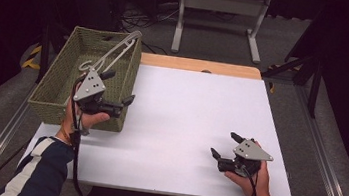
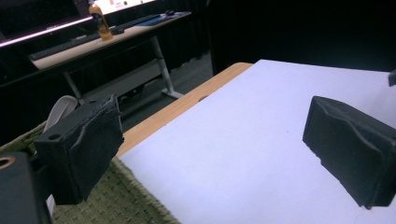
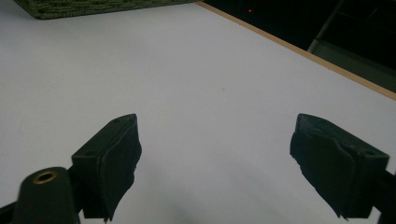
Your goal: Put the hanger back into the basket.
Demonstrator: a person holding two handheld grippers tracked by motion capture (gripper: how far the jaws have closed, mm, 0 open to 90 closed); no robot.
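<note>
A green woven basket [image 1: 54, 93] sits at the table's [image 1: 179, 124] left edge with a white hanger [image 1: 112, 52] inside. The left gripper [image 1: 119, 87] hovers at its right wall, jaws spread — empty. Well apart, the right gripper [image 1: 224, 144] rests low, jaws spread — empty.

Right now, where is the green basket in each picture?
High view: the green woven basket sits at the table's far left, beside the left gripper.
Left gripper view: its weave fills the bottom left corner, under the left-hand jaw.
Right gripper view: a strip of it lies along the top left edge.
Shared landmark: the wooden table edge past the white top.
</note>
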